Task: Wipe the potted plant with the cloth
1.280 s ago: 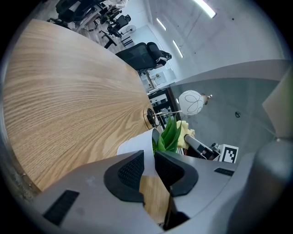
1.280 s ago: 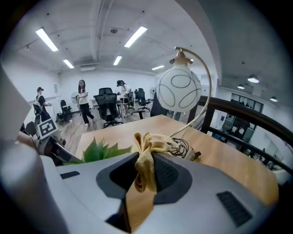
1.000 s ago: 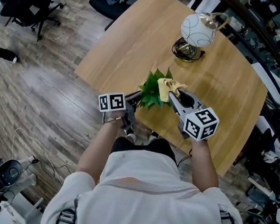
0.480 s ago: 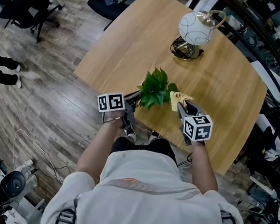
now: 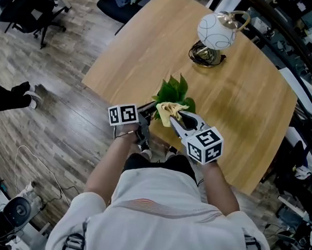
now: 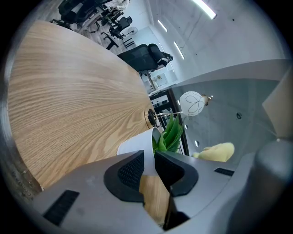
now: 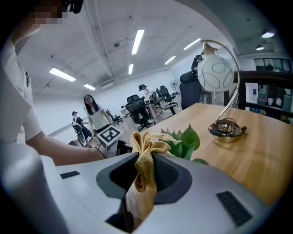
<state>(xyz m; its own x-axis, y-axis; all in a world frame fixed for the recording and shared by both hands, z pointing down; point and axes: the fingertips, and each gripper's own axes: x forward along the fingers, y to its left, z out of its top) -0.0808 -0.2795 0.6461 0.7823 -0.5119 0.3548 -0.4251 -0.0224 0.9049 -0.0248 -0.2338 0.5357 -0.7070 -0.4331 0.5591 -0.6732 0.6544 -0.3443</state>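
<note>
A small plant with green leaves (image 5: 173, 90) stands in a white pot (image 6: 138, 146) near the table's front edge. My left gripper (image 5: 151, 109) is shut on the pot's rim, at the plant's left side; in the left gripper view (image 6: 148, 165) the rim sits between the two pads. My right gripper (image 5: 174, 118) is shut on a yellow cloth (image 5: 168, 108), and the cloth lies on the leaves. In the right gripper view (image 7: 145, 170) the cloth (image 7: 145, 155) bunches up between the pads, with the leaves (image 7: 185, 142) just beyond it.
A white globe lamp (image 5: 215, 32) on a curved brass stem stands on the wooden table (image 5: 153, 39) beyond the plant, its cord (image 5: 201, 56) coiled round the base. Office chairs (image 5: 30, 5) stand on the floor at left. People (image 7: 94, 116) stand farther off in the room.
My right gripper has swung the cloth from the plant's right side back over onto the leaves at the left. The left gripper has kept still on the pot.
</note>
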